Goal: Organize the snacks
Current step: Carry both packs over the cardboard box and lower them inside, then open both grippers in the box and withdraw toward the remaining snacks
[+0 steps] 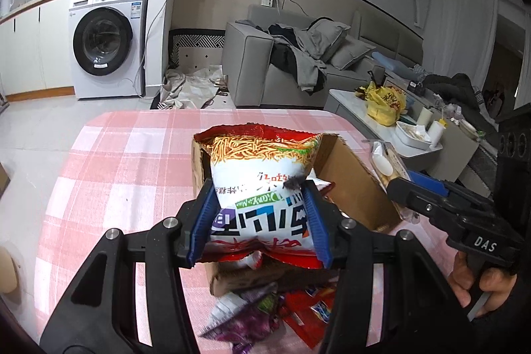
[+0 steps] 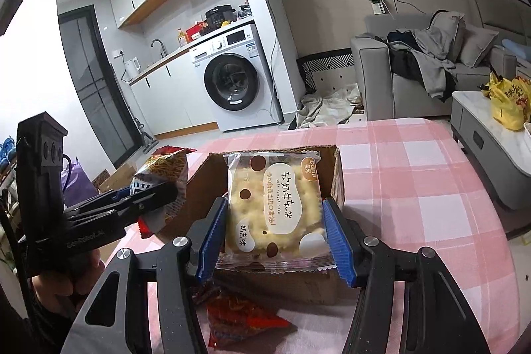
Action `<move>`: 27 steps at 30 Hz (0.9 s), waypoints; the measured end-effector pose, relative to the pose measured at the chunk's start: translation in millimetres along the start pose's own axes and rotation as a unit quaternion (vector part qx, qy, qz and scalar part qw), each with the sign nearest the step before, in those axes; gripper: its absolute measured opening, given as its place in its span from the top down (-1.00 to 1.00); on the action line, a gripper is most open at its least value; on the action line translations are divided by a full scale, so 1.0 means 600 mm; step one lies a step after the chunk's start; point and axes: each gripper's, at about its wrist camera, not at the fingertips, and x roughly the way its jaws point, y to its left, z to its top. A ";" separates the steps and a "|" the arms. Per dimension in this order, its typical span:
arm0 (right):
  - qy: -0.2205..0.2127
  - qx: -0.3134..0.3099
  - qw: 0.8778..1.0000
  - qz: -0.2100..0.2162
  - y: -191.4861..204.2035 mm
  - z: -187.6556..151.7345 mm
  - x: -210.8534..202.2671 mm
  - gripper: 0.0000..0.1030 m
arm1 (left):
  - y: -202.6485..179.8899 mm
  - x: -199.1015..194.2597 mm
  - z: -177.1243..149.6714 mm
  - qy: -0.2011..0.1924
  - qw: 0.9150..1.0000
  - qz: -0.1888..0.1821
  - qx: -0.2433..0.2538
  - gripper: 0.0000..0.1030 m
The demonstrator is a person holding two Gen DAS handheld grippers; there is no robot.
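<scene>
An open brown cardboard box [image 1: 351, 184] stands on the desk covered by a pink-and-white checked cloth [image 1: 132, 161]. What lies inside it is mostly hidden by the two packets held above it; only a bare stretch of inner wall and a sliver of red-and-white wrapper at the left gripper's right finger can be made out.

The left gripper [image 1: 258, 223] has its blue-padded jaws closed about halfway on a red-and-white crinkly bag of fried noodle snack [image 1: 262, 178], held over the box's left side with its printing upside down. In the right wrist view the same bag [image 2: 166, 175] shows beside the box's left wall, partly covered by the left gripper's black finger.

The right gripper [image 2: 277, 238] has its jaws pressed against both sides of a clear-wrapped pack of pale nougat crackers with brown dots [image 2: 275, 208], held above the box's opening [image 2: 335, 181]. In the left wrist view only the end of this pack [image 1: 386, 166] shows beyond the box's right wall.

On the desk in front of the box lie loose snack packets: a purple-and-white one [image 1: 242, 317] and red ones [image 1: 308, 311], blurred and cut off by the gripper arms. A red-orange packet [image 2: 245, 317] lies beneath the right gripper, its print too unclear to read.
</scene>
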 end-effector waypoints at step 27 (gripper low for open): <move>0.004 -0.005 1.000 -0.015 -0.018 0.012 0.084 -0.13 | -0.029 0.142 0.023 0.042 0.999 0.008 0.034 0.06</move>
